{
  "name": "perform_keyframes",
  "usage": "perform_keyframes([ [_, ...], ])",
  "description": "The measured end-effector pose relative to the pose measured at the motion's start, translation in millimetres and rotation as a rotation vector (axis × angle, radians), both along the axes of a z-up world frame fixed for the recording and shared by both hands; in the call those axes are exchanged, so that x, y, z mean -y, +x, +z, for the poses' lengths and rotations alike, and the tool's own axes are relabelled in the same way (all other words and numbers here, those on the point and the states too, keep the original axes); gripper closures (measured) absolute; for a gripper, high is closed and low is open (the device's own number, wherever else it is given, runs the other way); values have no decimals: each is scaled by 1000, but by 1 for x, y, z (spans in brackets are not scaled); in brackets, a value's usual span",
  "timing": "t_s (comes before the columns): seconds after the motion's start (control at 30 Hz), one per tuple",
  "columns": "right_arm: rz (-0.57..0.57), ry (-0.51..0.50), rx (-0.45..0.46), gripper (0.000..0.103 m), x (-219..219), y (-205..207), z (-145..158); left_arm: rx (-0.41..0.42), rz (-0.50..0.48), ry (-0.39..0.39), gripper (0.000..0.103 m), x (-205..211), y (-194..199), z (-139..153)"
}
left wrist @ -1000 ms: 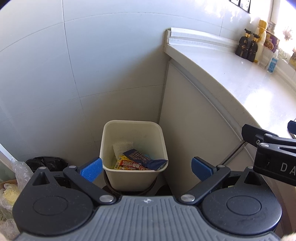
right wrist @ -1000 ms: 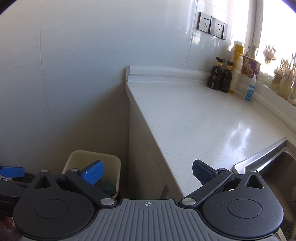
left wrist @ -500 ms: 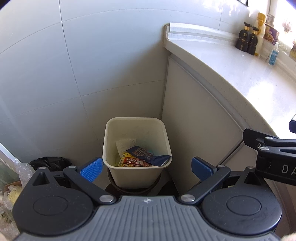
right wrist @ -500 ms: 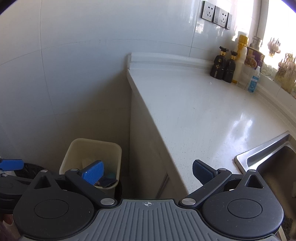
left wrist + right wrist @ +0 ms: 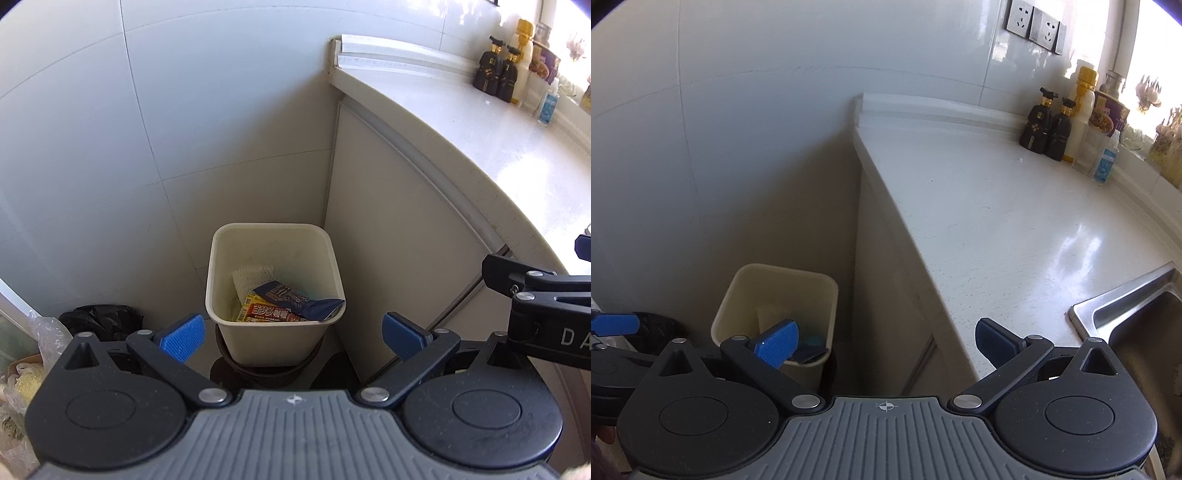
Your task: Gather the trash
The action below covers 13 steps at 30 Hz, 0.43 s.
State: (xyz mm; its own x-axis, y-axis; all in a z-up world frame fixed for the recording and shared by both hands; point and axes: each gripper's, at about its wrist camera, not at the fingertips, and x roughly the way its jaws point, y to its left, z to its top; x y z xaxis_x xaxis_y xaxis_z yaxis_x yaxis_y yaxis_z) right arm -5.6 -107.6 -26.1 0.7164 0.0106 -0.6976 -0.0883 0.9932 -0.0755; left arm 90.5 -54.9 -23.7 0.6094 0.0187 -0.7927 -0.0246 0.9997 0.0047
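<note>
A cream waste bin [image 5: 273, 347] stands on the floor in the corner between the tiled wall and the counter cabinet; it also shows in the right wrist view [image 5: 738, 306]. Inside lie a blue snack wrapper [image 5: 299, 301], a red and yellow wrapper [image 5: 269, 314] and white foam netting [image 5: 253, 277]. My left gripper [image 5: 291, 336] is open and empty, above and in front of the bin. My right gripper [image 5: 886, 343] is open and empty, over the counter's edge; its side shows in the left wrist view [image 5: 543, 314].
A white counter [image 5: 1015, 221] runs to the right, with dark bottles [image 5: 1049, 129] and a small blue-labelled bottle [image 5: 1106, 158] at its back. A steel sink [image 5: 1137, 332] lies at the right. A black bag [image 5: 99, 321] and plastic bags [image 5: 22, 373] lie left of the bin.
Both grippers have drawn back and up, so the bin looks smaller and farther. Both stay open and empty.
</note>
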Motion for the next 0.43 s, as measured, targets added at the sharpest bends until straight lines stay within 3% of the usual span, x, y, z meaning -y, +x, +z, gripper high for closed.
perform_keyframes([
  [0.43, 8, 6, 5, 0, -1, 0, -1, -1, -9, -16, 0, -2, -1, -1],
])
